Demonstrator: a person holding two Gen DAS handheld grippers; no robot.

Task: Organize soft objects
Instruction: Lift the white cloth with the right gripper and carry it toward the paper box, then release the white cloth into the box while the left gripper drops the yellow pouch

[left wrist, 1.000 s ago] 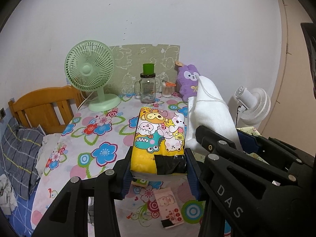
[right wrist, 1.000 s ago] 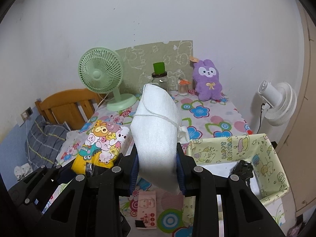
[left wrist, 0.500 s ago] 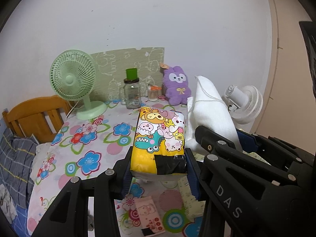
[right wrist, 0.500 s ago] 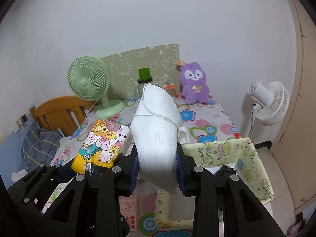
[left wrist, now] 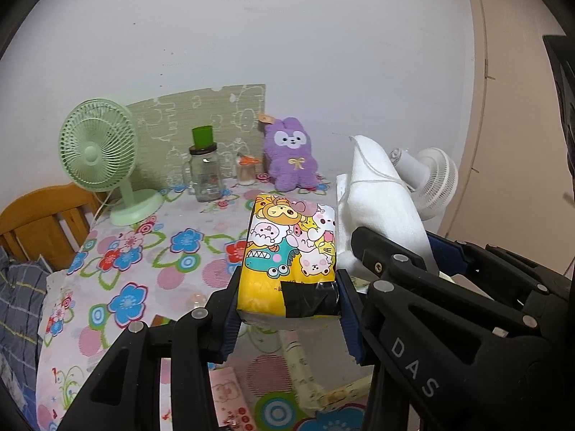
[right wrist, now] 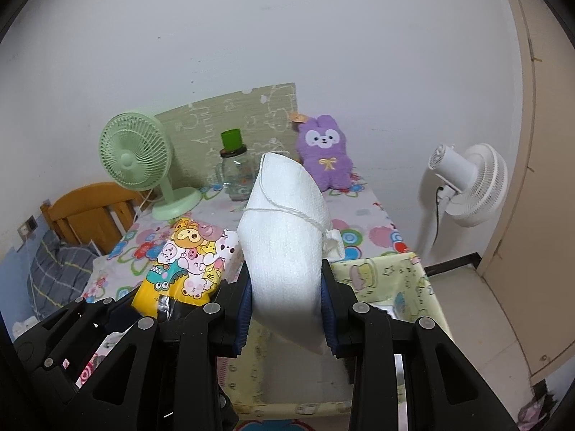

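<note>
My left gripper (left wrist: 287, 309) is shut on a yellow cartoon-printed tissue pack (left wrist: 293, 251) and holds it above the floral table. My right gripper (right wrist: 285, 314) is shut on a white cloth bundle (right wrist: 287, 230) tied with string. It holds the bundle over a pale yellow fabric bin (right wrist: 395, 280) at the table's right front. The tissue pack also shows left of the bundle in the right wrist view (right wrist: 187, 255), and the bundle shows in the left wrist view (left wrist: 381, 208). A purple plush rabbit (left wrist: 291, 160) sits against the far wall.
On the flowered tablecloth (left wrist: 136, 251) stand a green desk fan (left wrist: 100, 154), a glass jar with a green lid (left wrist: 205, 172) and a small cup (left wrist: 246, 170). A white floor fan (right wrist: 467, 186) stands right of the table. A wooden chair (left wrist: 39, 222) is at the left.
Both grippers have moved right and back with their loads, and now hang over the yellow bin. The fan and jar have slid left in view. Both grips are unchanged.
</note>
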